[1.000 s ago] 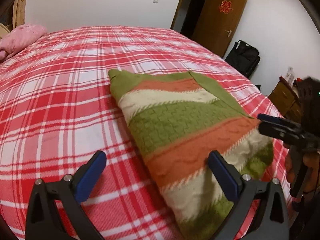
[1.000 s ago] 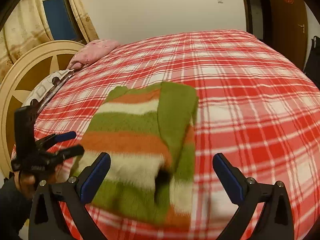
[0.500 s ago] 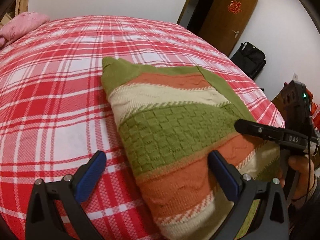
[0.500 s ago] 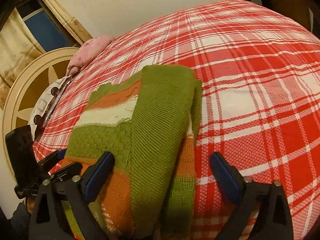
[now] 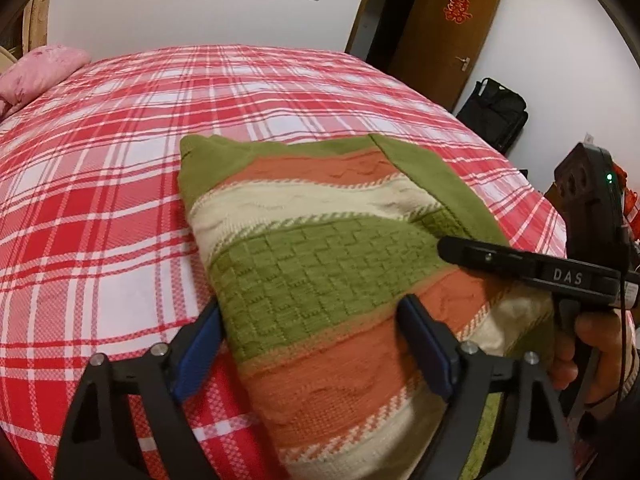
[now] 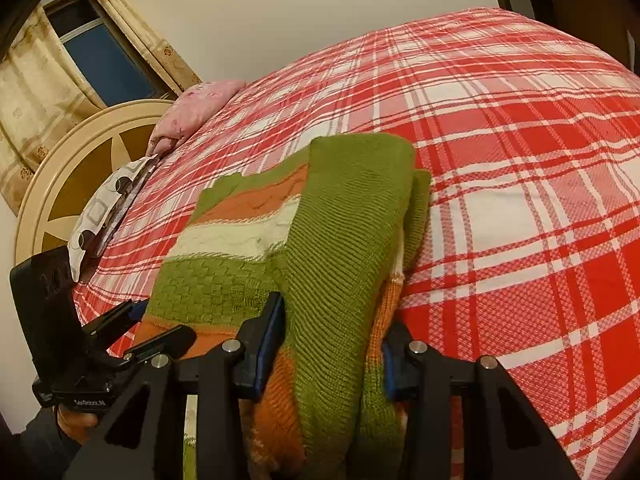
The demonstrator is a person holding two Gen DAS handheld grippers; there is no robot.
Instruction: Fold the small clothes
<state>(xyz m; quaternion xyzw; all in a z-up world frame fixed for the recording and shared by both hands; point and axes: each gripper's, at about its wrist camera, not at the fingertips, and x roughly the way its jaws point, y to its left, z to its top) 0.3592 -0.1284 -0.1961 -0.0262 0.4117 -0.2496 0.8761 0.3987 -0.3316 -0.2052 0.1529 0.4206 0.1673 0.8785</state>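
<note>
Presently the folded sweater (image 5: 320,264) lies on the bed (image 5: 120,184), near its close edge, on a red-and-white plaid cover. Left claw (image 5: 316,344): 2 blue-padded fingers (image 5: 196,356) stand apart, straddling the sweater's near left portion; whether the pads press the knit cannot be told. Right claw (image 6: 324,344): fingers (image 6: 268,340) drawn in on either side of the green folded-over sleeve band, appearing clamped on the sweater (image 6: 312,248).

Surroundings: pink pillow (image 5: 36,76) at the bed's far left; patterned pillow (image 6: 104,208) against a round cream headboard (image 6: 80,160); curtained window (image 6: 96,56) behind. Brown door (image 5: 448,36) ajar, with a red paper ornament; black bag (image 5: 496,116) on the floor beside it. In the left view the right claw's black body crosses in front of the sweater's right edge.

Materials: chunky knit, horizontal bands of olive green, orange and cream; basket-weave relief on the green band, cable relief on orange and cream. Cover is a coarse woven cloth.
</note>
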